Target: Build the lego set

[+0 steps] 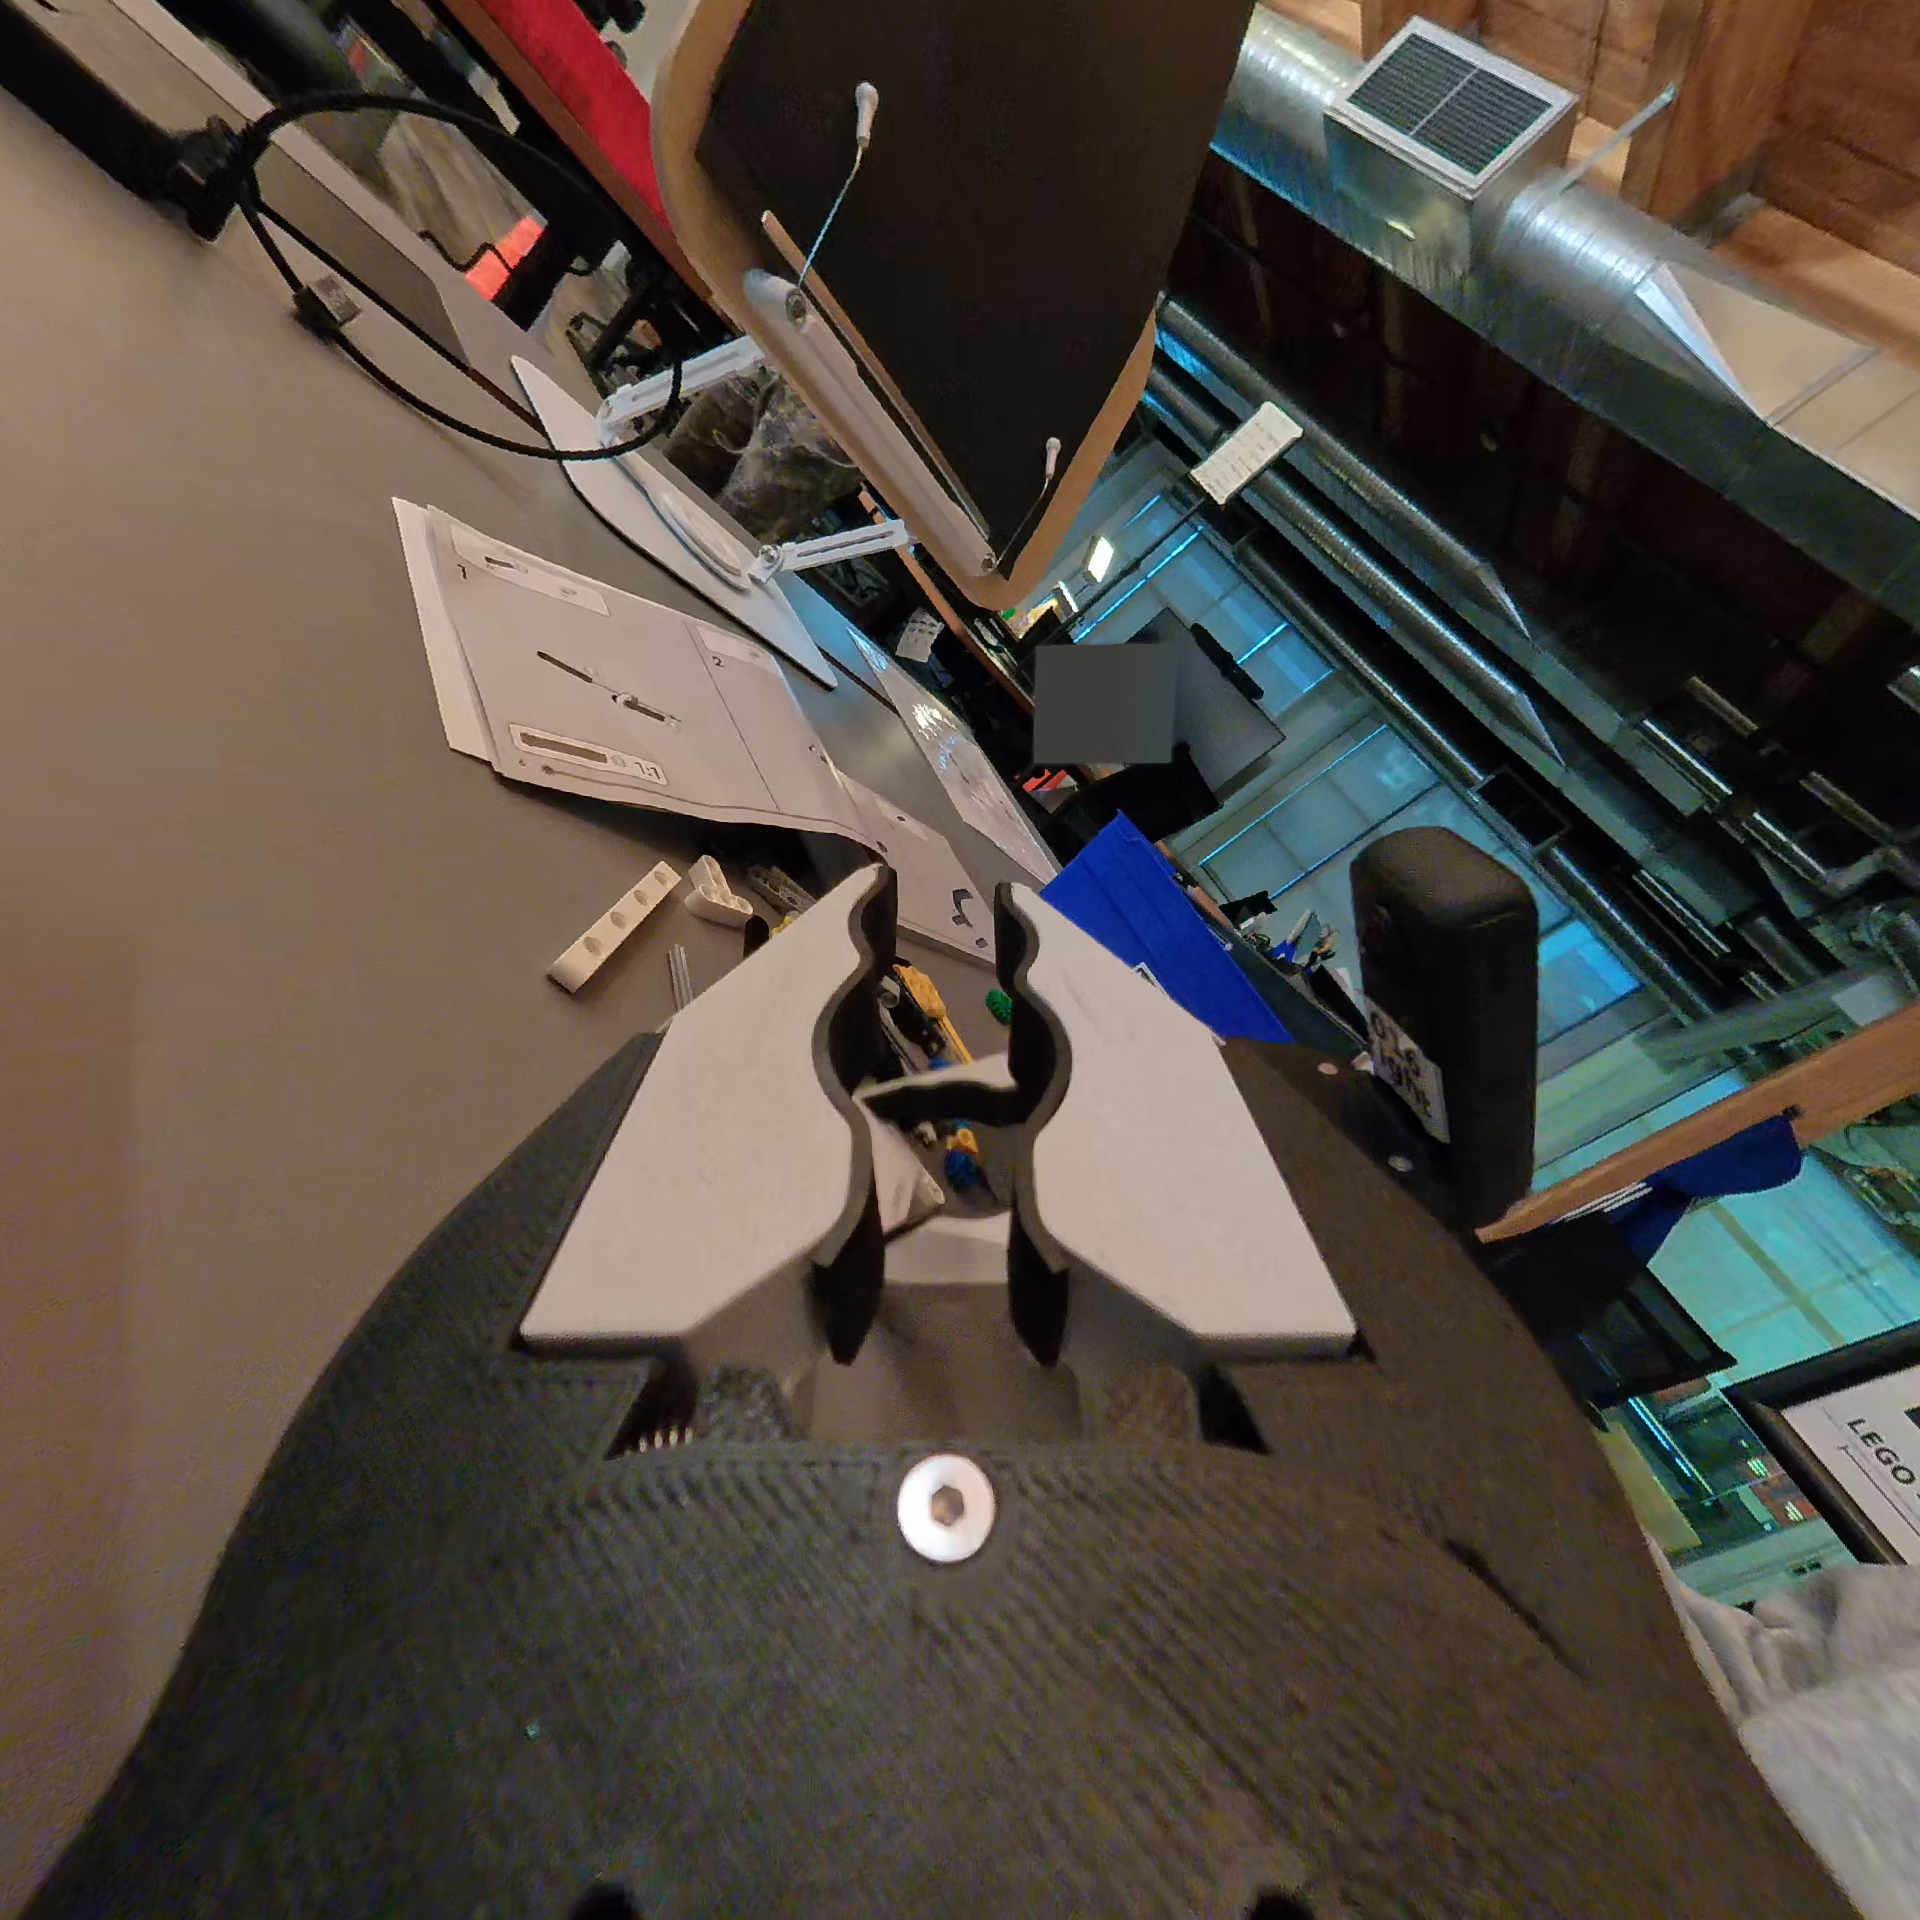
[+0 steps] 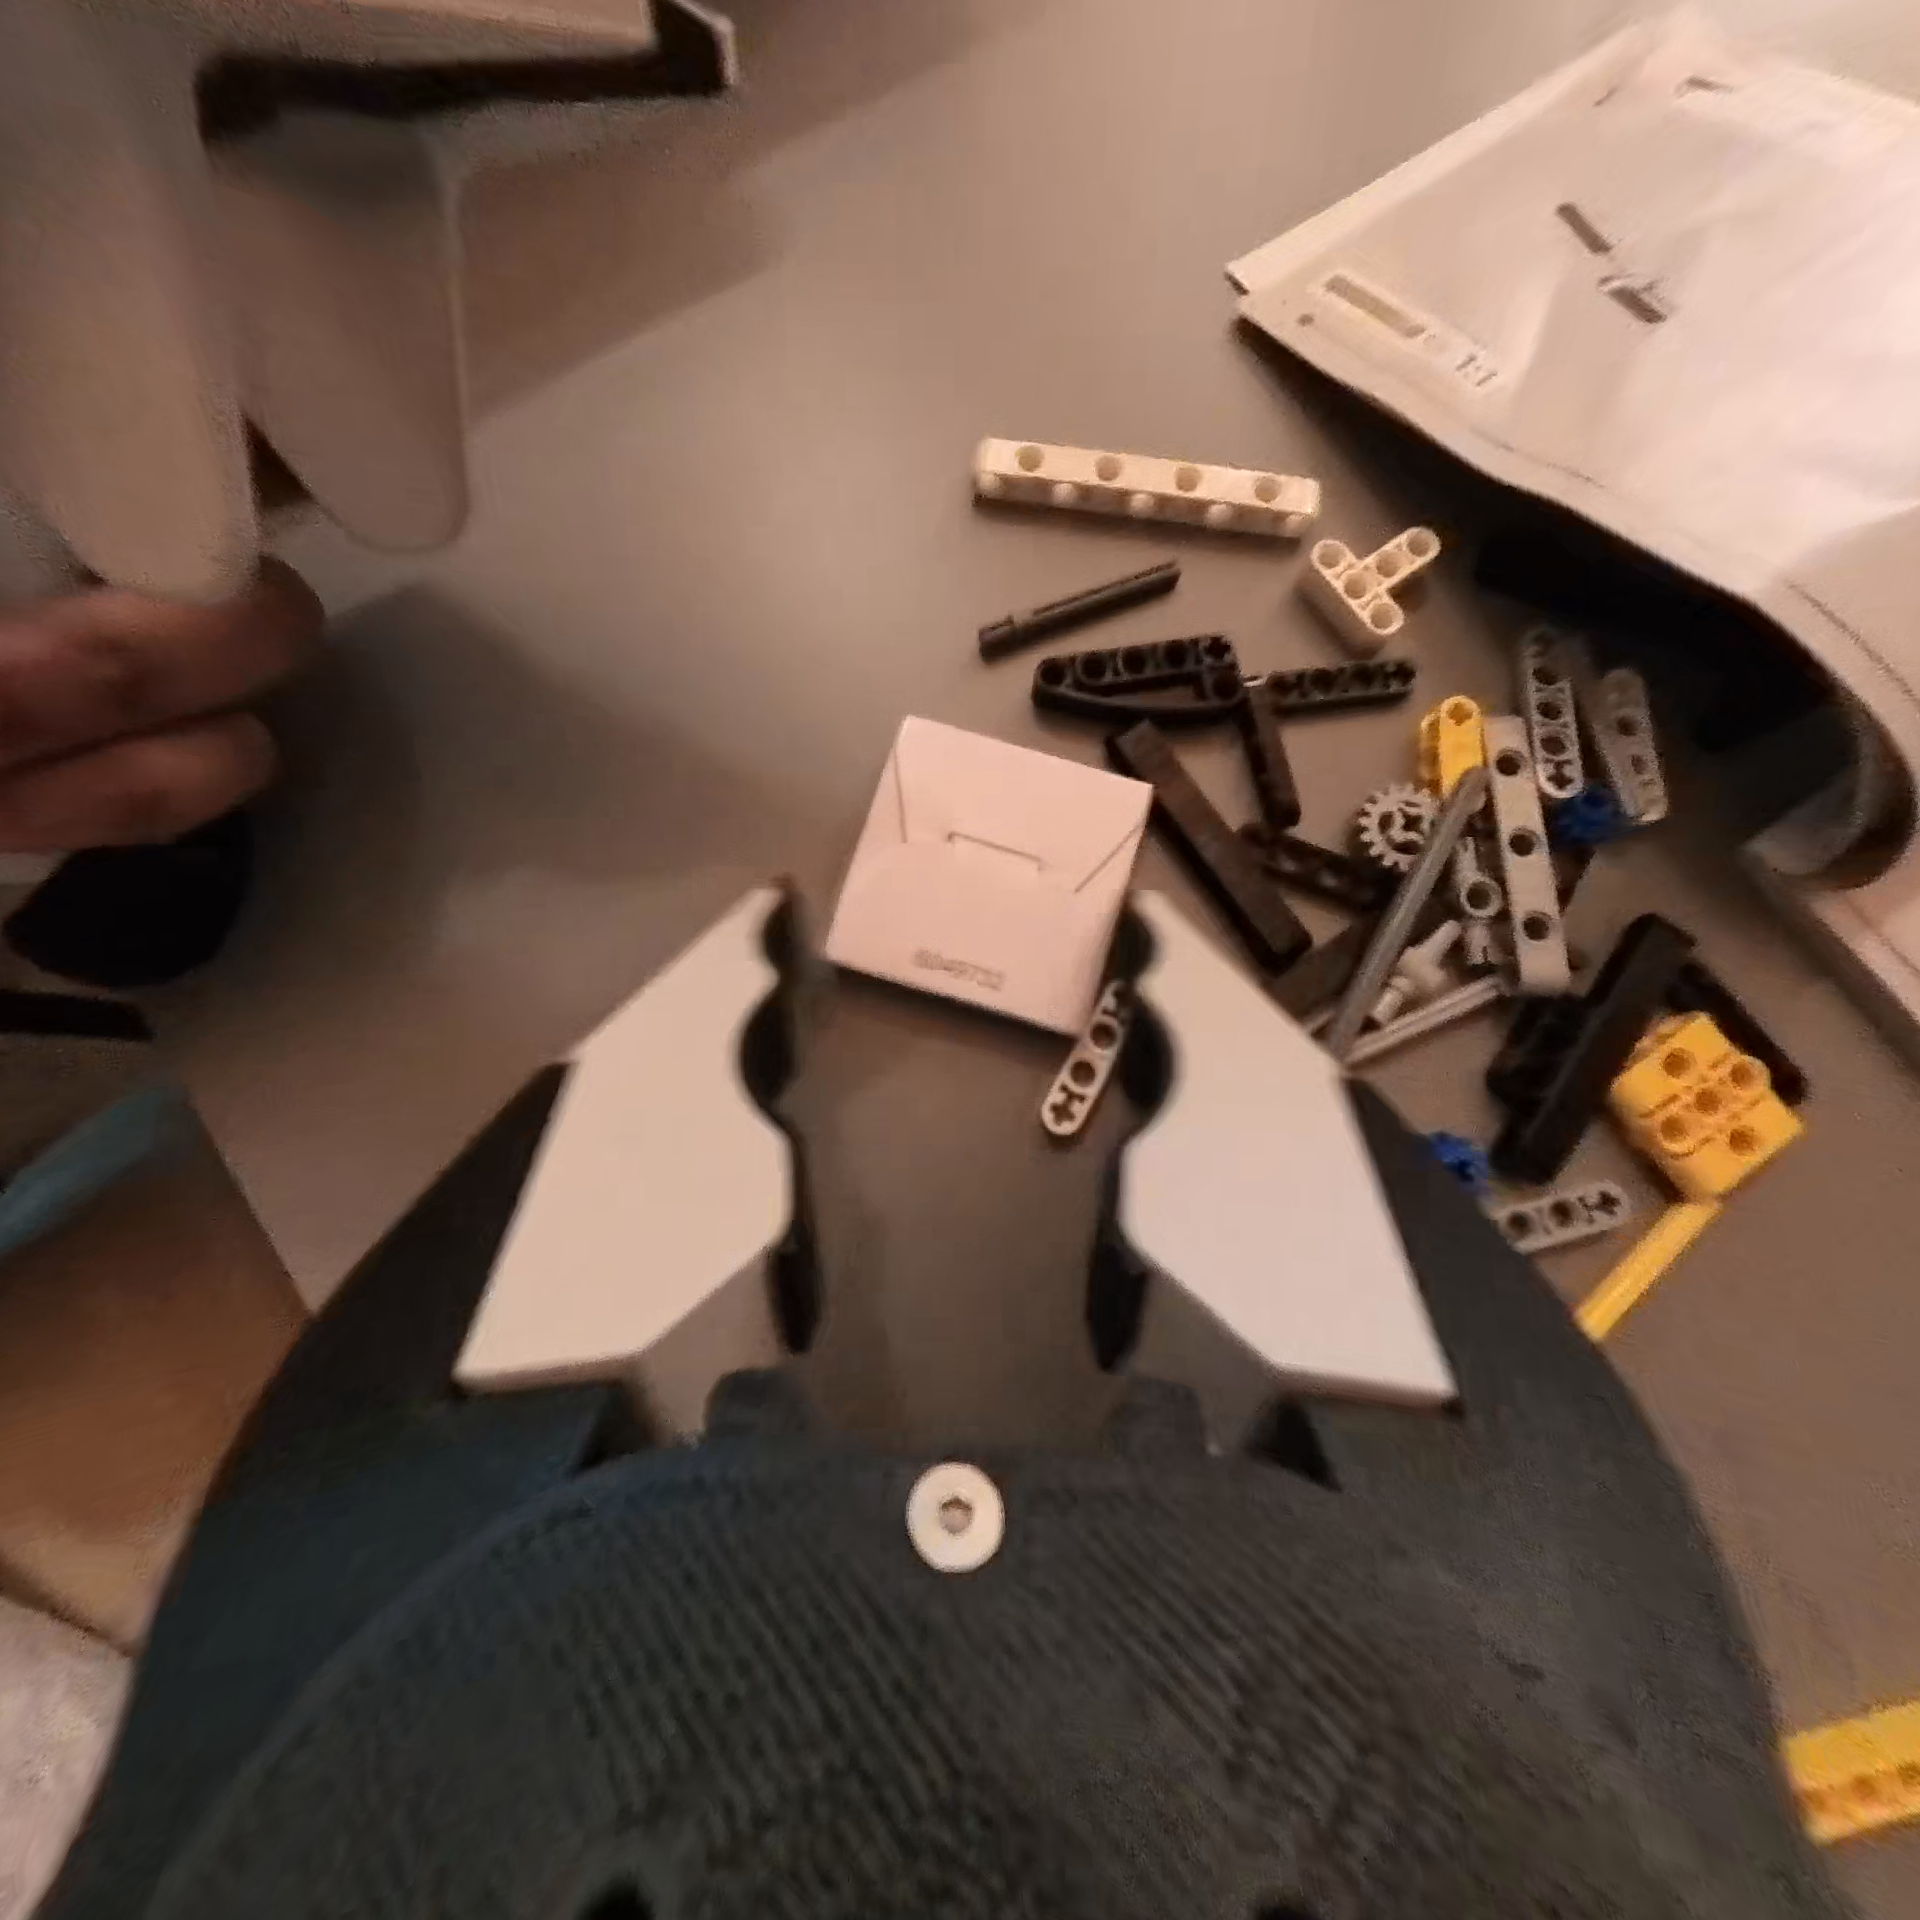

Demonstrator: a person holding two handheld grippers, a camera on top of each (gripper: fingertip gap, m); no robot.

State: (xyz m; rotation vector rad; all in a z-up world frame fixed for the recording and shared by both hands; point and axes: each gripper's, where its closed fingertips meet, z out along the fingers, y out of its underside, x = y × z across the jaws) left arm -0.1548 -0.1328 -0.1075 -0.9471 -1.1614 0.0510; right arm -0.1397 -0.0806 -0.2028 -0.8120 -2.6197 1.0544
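Both hand-held grippers are empty right now. The right hand-held gripper hangs over the grey counter with its jaws spread wide, just near of a small white folded packet and a short grey beam that lies partly between the fingertips. The left hand-held gripper is tilted hard and up off the counter; there's a clear gap between its fingers with nothing clamped, so I'd call it open too.

The lego parts are loose in a pile to the right of the packet: black liftarms, grey beams, a gear, a yellow block. Farther back lie a long white beam and a white T-piece, with the open instruction booklet at far right curling over the pile.

Handling-wise, my guess: these bits are light, rigid and slick plastic, so they'll skate on the counter if nudged. I'd pinch beams across their long flat sides near the middle. The thin black axle will probably roll, so come down on it square. The packet looks flimsy, so take it by an edge.
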